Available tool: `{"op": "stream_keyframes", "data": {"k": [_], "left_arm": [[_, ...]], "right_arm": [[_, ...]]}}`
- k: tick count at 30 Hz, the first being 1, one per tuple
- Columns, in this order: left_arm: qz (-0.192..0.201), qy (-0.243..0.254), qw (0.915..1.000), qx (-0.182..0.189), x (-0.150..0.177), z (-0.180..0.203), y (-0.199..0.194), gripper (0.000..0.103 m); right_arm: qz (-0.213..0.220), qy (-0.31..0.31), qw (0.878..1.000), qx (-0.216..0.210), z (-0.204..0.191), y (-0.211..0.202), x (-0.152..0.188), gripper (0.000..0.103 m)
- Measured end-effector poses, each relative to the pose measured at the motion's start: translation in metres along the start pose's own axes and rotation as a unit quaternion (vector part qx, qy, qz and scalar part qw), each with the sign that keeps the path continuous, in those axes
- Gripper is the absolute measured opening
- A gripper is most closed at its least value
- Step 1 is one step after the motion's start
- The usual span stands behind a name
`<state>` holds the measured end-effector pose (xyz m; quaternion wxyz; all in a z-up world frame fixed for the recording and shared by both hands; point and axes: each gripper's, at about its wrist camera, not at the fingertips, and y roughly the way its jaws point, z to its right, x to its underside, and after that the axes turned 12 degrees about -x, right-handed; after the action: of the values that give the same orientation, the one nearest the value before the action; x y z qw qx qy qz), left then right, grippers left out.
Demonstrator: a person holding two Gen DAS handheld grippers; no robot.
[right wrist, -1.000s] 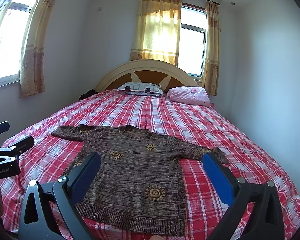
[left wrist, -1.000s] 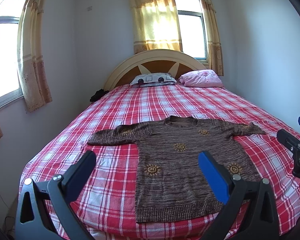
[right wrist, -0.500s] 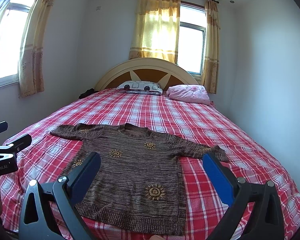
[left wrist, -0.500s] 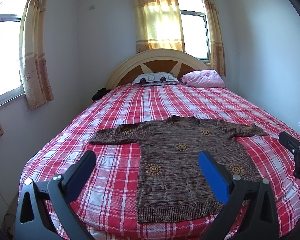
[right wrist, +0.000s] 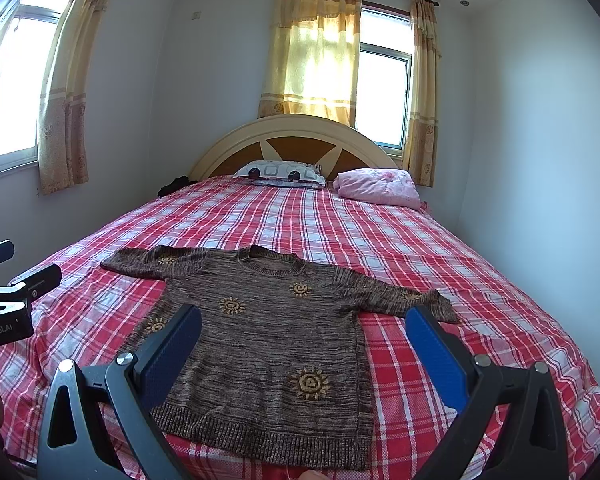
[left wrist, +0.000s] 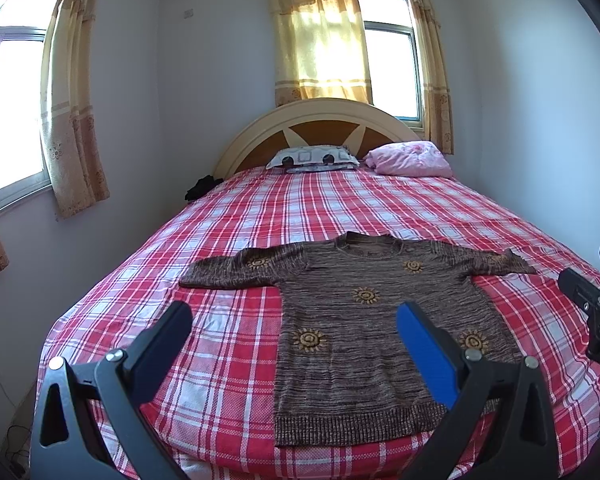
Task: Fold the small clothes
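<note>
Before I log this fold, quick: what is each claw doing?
Left claw: open, holding nothing, above the sweater.
Right claw: open, holding nothing, above the same sweater.

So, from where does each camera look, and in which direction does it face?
Left wrist: sits on the left gripper at the foot of the bed, faces the headboard; the sweater lies right of centre; its own open fingers show, and the right gripper at the right edge.
Right wrist: sits on the right gripper, same direction; the sweater lies left of centre; its open fingers show, and the left gripper at the left edge.
Shared: bed, sweater, headboard, pillows.
</note>
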<state>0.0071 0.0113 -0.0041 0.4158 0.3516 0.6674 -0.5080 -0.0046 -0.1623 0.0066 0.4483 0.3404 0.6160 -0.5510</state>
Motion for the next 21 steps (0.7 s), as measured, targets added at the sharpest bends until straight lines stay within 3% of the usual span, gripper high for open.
{"op": "stream_keyframes", "data": {"k": [21], "left_arm": [[-0.003,0.000,1.0000,-0.006,0.0014,-0.0012,0.0040,0.103]], "right_arm": [[-0.006,0.000,1.000,-0.002,-0.0004,0.0036,0.0042,0.102]]}}
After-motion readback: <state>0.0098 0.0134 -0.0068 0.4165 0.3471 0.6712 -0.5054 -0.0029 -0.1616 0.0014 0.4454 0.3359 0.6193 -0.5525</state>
